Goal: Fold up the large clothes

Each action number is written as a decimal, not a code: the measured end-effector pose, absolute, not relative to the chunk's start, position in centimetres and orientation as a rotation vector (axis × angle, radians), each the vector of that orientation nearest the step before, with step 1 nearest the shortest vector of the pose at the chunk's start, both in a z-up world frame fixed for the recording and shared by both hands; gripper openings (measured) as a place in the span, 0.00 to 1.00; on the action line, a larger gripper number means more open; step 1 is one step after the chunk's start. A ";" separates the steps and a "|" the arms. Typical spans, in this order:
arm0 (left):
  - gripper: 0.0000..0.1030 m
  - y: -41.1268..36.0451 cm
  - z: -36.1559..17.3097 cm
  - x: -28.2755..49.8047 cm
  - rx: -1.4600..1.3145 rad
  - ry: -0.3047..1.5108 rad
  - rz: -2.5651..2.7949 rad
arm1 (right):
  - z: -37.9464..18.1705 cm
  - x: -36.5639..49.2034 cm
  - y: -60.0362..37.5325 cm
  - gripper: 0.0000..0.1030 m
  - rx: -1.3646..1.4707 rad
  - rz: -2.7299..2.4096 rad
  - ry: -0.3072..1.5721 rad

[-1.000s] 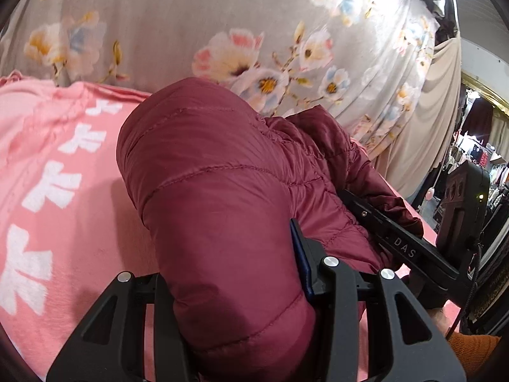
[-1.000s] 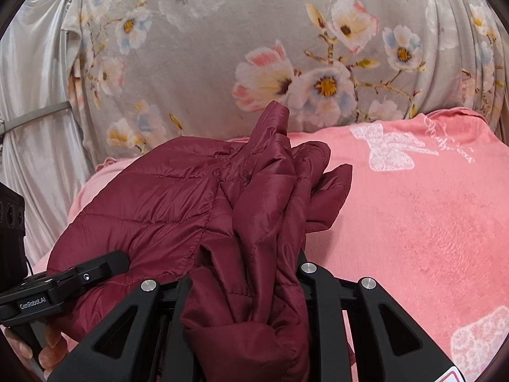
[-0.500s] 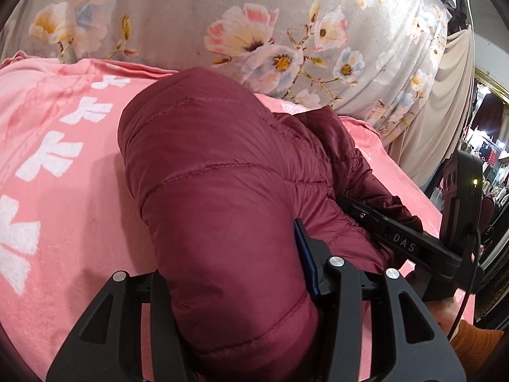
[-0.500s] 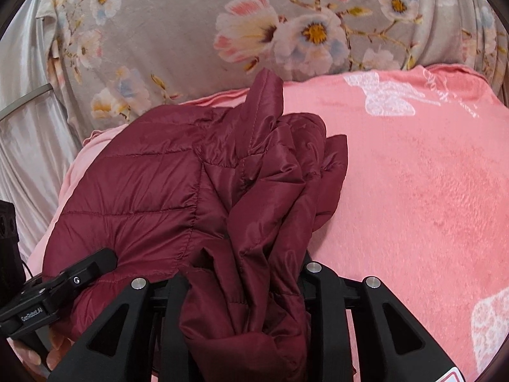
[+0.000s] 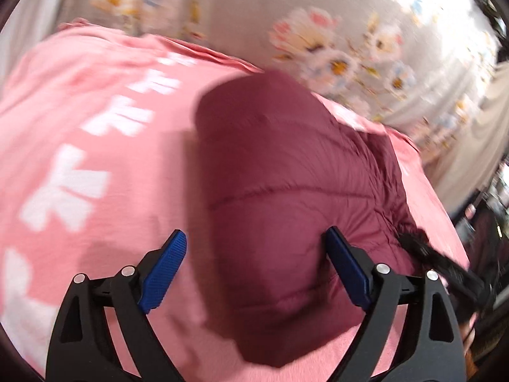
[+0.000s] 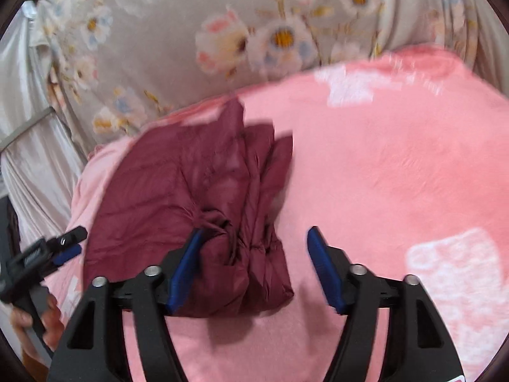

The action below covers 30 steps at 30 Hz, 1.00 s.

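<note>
A folded maroon puffer jacket [image 5: 286, 175] lies on the pink blanket [image 5: 95, 111]. My left gripper [image 5: 255, 233] is opening. Its blue pads stand wide on either side of the jacket's near end, the left one clear of the fabric and the right one beside it. In the right wrist view the jacket [image 6: 191, 184] rests as a bundle, its bunched edge between the jaws of my right gripper [image 6: 256, 230]. That gripper is opening too. The left pad is next to the cloth and the right pad is well off it. Both views are blurred.
A grey floral cloth [image 6: 254, 31] hangs behind the blanket, which has white patterns [image 6: 455, 270]. In the right wrist view the left gripper [image 6: 60, 245] shows at the left edge with a hand [image 6: 47, 318] on its handle. A beige curtain [image 5: 470, 146] hangs at the right.
Both grippers were shut on the jacket and have let go, with their jaws spread wide. The jacket has dropped onto the blanket. Both grippers have pulled back from it.
</note>
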<state>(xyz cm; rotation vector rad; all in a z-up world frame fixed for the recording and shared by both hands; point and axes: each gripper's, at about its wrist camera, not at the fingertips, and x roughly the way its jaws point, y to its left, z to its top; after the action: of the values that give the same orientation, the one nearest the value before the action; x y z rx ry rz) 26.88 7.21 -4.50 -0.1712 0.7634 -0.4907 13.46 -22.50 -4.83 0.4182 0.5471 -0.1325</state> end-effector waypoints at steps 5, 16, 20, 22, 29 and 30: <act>0.79 6.5 0.1 26.5 -0.135 0.729 -0.299 | -0.4 14.6 -19.4 0.08 0.289 -0.122 0.499; 0.69 0.1 -1.5 29.0 -0.015 0.808 -0.174 | -3.7 20.1 -17.2 0.01 0.142 -0.219 0.604; 0.71 -0.5 -2.7 29.7 -0.005 0.819 -0.155 | -5.1 21.1 -17.8 0.01 0.143 -0.238 0.636; 0.72 -0.8 -3.0 29.9 0.006 0.814 -0.149 | -5.7 21.6 -17.7 0.01 0.130 -0.244 0.648; 0.73 -1.7 -4.0 30.2 0.046 0.796 -0.134 | -7.4 22.6 -18.3 0.00 0.153 -0.238 0.682; 0.73 -1.8 -4.2 30.3 0.051 0.794 -0.133 | -7.6 22.6 -18.7 0.00 0.173 -0.231 0.689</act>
<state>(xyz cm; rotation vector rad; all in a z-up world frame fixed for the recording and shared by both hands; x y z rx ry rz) 30.29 -1.75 -4.21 0.0509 0.7938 -0.1332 22.65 -18.66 -7.57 0.1729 0.6886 -0.2308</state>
